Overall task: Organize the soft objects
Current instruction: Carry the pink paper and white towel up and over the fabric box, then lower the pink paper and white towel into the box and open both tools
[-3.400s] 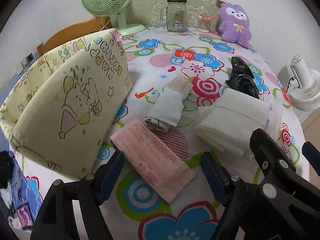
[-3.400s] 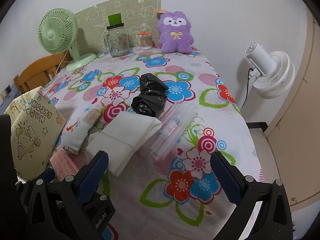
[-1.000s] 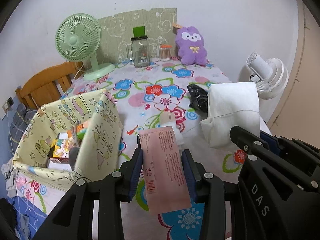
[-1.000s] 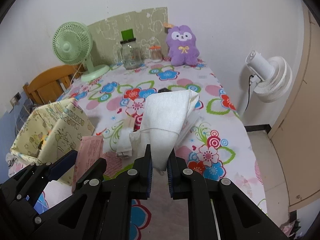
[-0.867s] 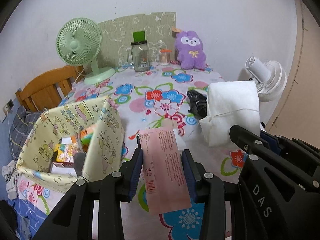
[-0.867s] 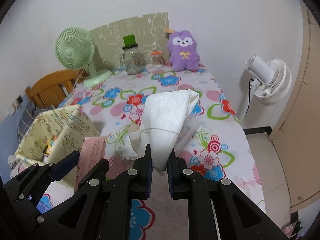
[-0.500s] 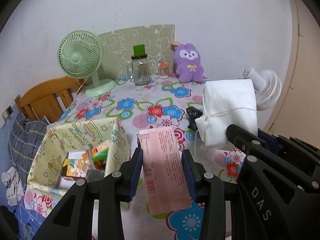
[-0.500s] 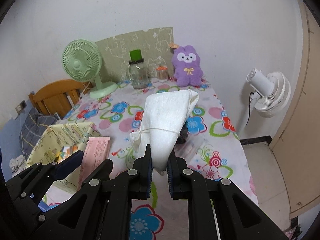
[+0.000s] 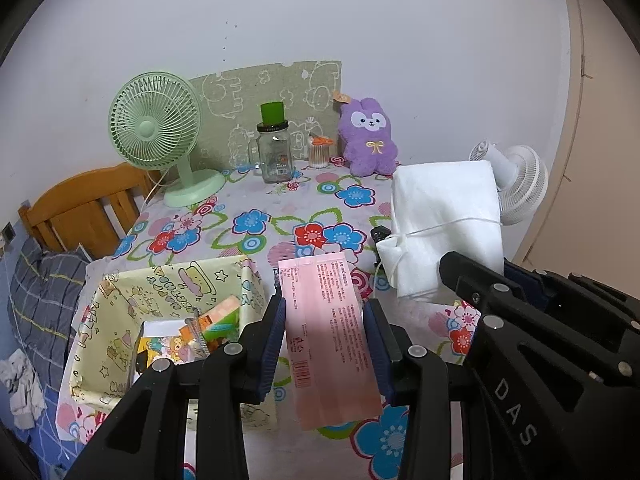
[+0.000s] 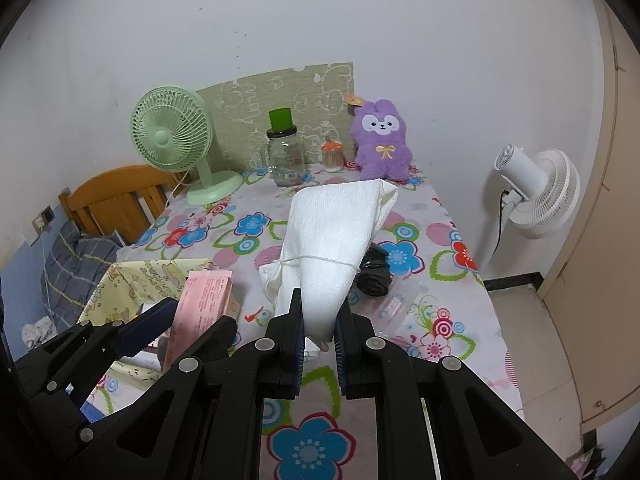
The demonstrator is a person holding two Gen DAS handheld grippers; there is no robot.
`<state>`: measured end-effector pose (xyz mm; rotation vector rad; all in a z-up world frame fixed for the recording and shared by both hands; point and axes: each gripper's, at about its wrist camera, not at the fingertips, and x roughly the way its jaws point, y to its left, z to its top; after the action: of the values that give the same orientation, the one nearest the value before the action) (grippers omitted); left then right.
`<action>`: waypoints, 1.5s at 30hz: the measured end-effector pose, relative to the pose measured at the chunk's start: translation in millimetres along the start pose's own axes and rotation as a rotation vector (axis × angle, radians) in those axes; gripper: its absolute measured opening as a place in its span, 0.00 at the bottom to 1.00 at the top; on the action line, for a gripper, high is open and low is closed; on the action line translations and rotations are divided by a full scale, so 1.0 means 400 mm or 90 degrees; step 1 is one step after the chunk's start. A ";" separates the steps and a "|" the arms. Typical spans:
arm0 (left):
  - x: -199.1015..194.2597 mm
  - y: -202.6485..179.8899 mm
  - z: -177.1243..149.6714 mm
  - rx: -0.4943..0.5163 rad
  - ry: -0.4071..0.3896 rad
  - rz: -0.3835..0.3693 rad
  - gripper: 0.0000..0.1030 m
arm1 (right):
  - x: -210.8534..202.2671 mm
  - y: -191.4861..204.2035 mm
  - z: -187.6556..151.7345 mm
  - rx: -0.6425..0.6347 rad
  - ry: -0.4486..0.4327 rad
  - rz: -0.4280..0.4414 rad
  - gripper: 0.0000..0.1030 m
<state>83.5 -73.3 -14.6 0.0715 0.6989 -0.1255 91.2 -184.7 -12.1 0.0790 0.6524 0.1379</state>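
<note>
Left gripper clamped on a flat pink printed packet, jaws pressing its two long edges, packet held up off the flowered counter. Right gripper closed on the lower end of a folded white cloth bundle tied with thin string, bundle standing up from the jaws and clear of the counter. Just left of and below the left jaws, an open pale-yellow fabric box with cartoon prints, small colourful things inside. Behind the white bundle, a crumpled black plastic bag lying on the counter, a clear plastic pouch beside it. Farther ahead, by the wall: a green desk fan, a glass jar with a green cap, a purple plush rabbit. Off to the right, beyond the counter edge, a white standing fan.
</note>
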 end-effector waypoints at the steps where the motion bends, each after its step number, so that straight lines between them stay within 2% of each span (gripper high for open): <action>1: -0.001 0.006 0.000 0.000 0.000 -0.001 0.39 | 0.000 0.007 0.000 -0.002 0.000 -0.001 0.15; 22: -0.005 0.183 -0.007 -0.011 0.001 0.020 0.39 | 0.045 0.192 0.017 -0.045 0.015 0.041 0.15; 45: 0.071 0.370 -0.054 -0.024 0.050 0.062 0.39 | 0.175 0.384 -0.011 -0.100 0.077 0.115 0.15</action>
<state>112.0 73.1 -46.0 0.0741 0.7744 -0.0156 127.9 -22.1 -39.5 -0.0215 0.7519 0.3696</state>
